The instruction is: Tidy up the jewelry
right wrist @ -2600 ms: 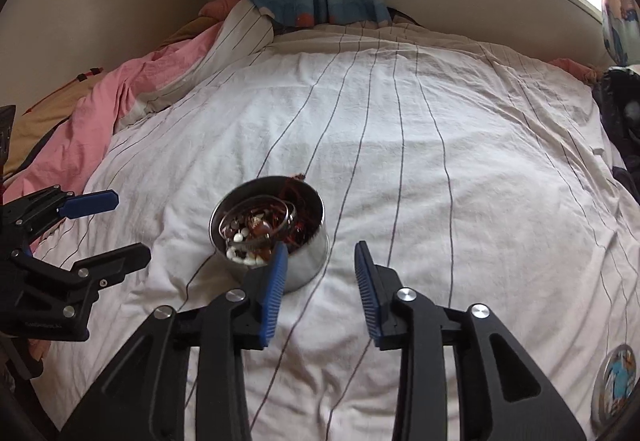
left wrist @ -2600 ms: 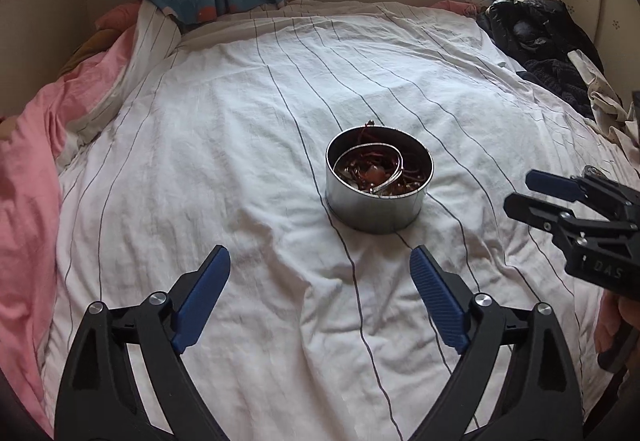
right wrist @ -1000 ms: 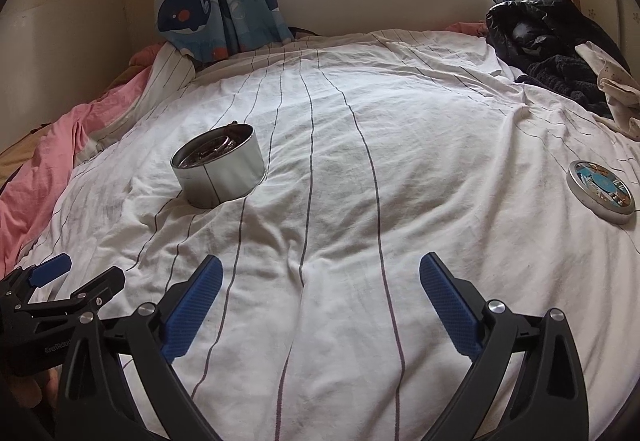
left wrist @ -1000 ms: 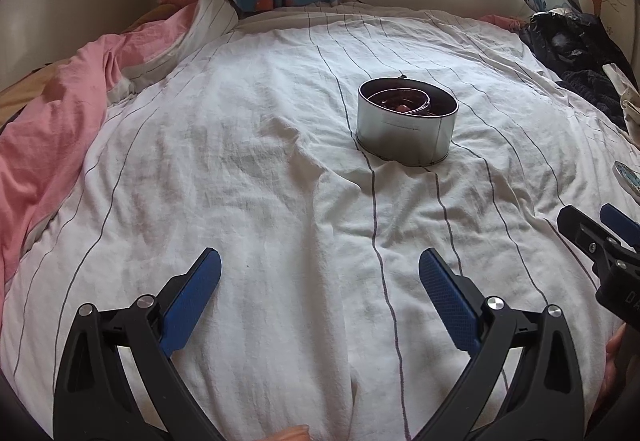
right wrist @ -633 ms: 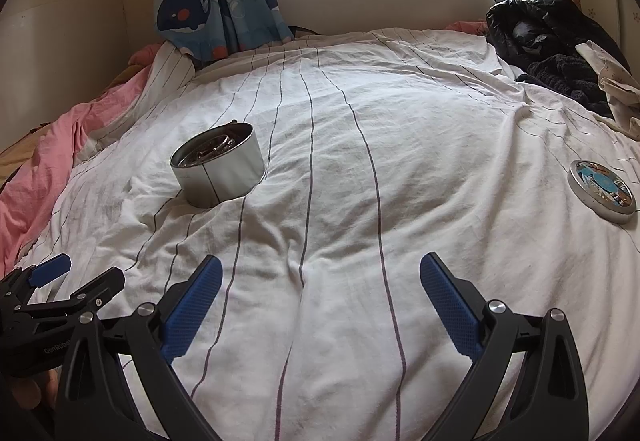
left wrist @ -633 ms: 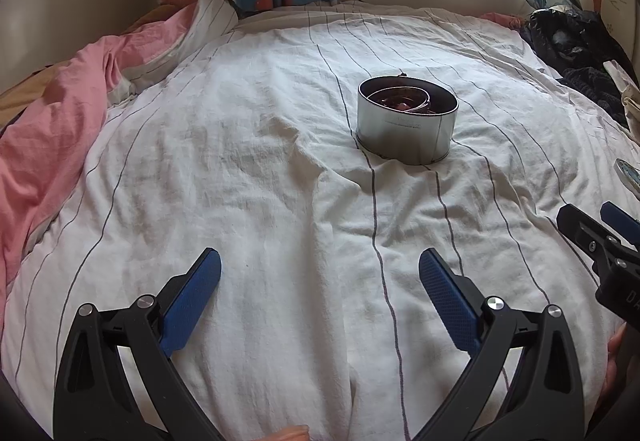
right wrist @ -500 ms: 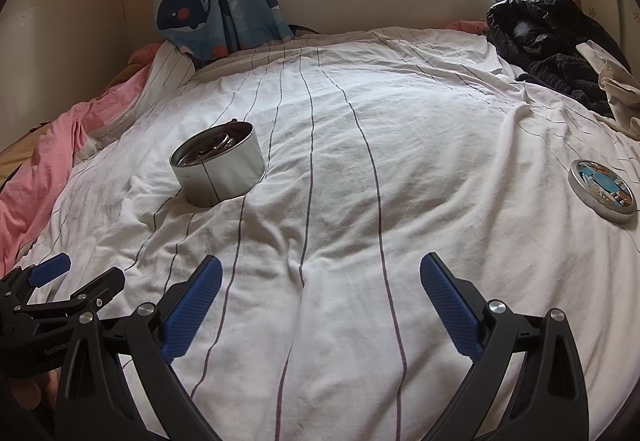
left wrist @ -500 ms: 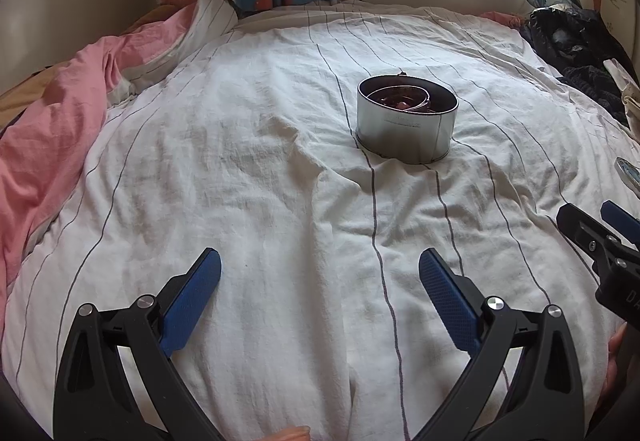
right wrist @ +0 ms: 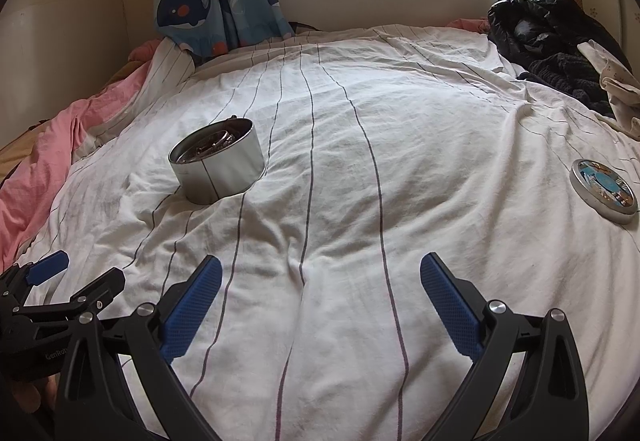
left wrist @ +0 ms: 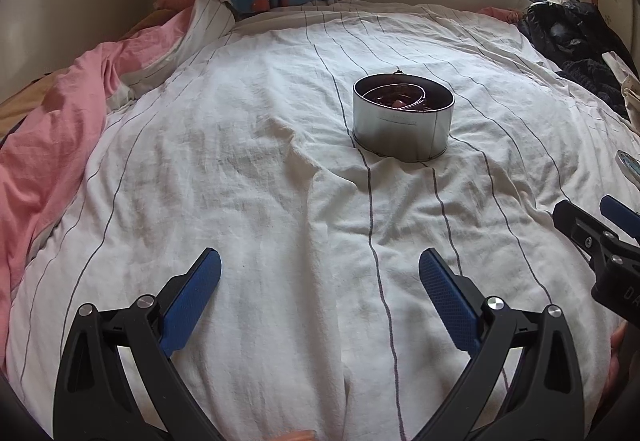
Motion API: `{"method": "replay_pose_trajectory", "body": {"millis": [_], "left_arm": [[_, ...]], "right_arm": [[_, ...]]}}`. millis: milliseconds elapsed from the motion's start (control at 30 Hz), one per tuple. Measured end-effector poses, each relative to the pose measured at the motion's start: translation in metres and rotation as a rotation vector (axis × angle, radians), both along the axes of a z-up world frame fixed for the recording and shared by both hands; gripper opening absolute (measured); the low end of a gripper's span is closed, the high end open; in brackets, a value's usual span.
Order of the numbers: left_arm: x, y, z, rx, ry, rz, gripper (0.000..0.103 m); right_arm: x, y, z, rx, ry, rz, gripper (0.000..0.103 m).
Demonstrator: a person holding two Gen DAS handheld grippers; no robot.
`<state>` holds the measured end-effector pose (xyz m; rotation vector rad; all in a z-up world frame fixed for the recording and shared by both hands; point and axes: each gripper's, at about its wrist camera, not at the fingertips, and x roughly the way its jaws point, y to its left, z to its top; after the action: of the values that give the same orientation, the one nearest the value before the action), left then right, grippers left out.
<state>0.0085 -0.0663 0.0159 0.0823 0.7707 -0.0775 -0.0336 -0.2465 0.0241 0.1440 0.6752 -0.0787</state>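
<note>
While I am watching both feeds, the round metal tin (left wrist: 403, 129) is sitting upright on the wrinkled white striped duvet (left wrist: 260, 181), its smooth silvery wall catching light and a tangle of jewelry (left wrist: 400, 101) lying inside. I am holding the left gripper (left wrist: 320, 281) low over the cloth, well short of the tin, its 2 blue ribbed fingers (left wrist: 192, 301) spread wide on nothing. I am keeping the right gripper (right wrist: 320, 285) likewise splayed and empty. A flat round lid (right wrist: 604, 197) with a printed top is lying far to the right. Since 0.5 s ago nothing is shifting; 2.6 s ago the right fingers were nearly together beside the tin.
</note>
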Motion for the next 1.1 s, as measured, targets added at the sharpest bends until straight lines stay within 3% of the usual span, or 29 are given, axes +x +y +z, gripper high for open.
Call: {"method": "replay_pose_trajectory", "body": {"millis": [1100], "left_arm": [[0.0035,0.0015,-0.0023,-0.025,0.021,-0.022,0.096]], "right_arm": [[0.0012,0.0008,-0.0008,-0.001,0.002,0.000,0.095]]}}
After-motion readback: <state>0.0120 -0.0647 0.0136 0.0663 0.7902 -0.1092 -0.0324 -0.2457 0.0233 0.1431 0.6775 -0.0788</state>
